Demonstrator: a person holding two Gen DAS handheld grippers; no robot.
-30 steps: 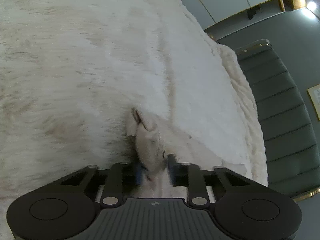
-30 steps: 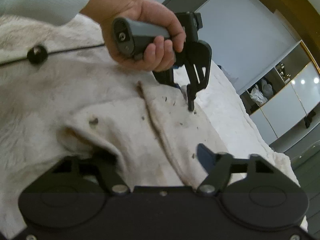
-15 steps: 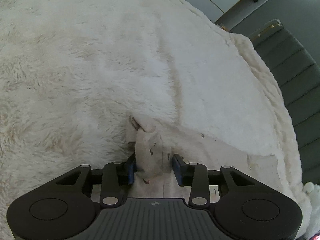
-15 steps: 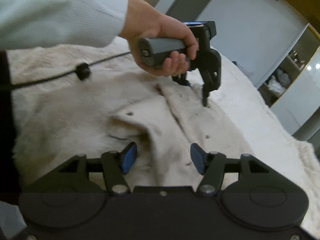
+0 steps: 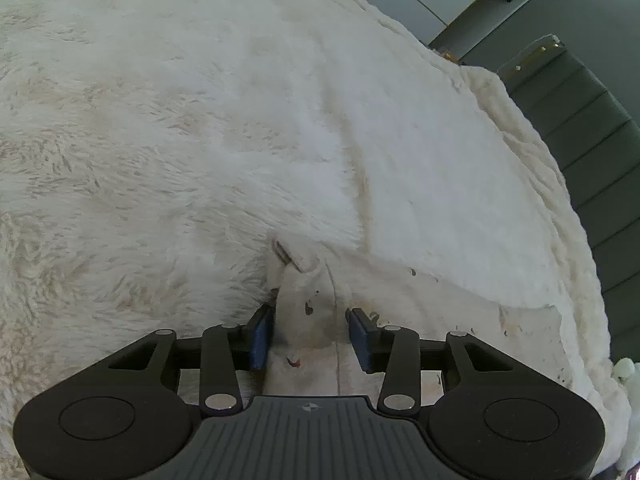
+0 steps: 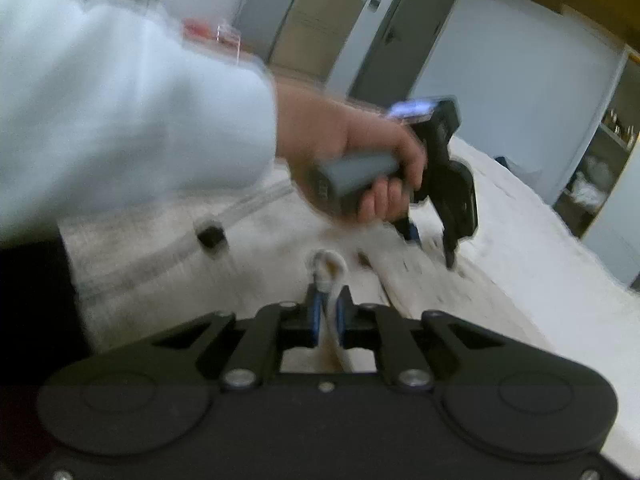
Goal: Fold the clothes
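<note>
A cream garment (image 5: 440,304) with small dark specks lies on a white fluffy blanket (image 5: 180,140). In the left wrist view a bunched fold of the garment (image 5: 308,308) stands between the blue pads of my left gripper (image 5: 310,320), whose jaws are apart and loose around it. In the right wrist view, which is blurred, my right gripper (image 6: 327,304) is shut on a raised fold of the garment (image 6: 328,268). The left gripper (image 6: 434,246) shows there too, held by a hand, tips down on the garment.
The blanket covers a bed, with its edge at the right (image 5: 560,208). A green padded headboard or chair (image 5: 592,128) stands beyond it. A black cable with a bead (image 6: 210,236) runs across the blanket. A white-sleeved arm (image 6: 120,120) fills the upper left.
My left gripper has opened wider around the garment fold. My right gripper went from open to shut on a fold of the garment and pulled back toward the near side.
</note>
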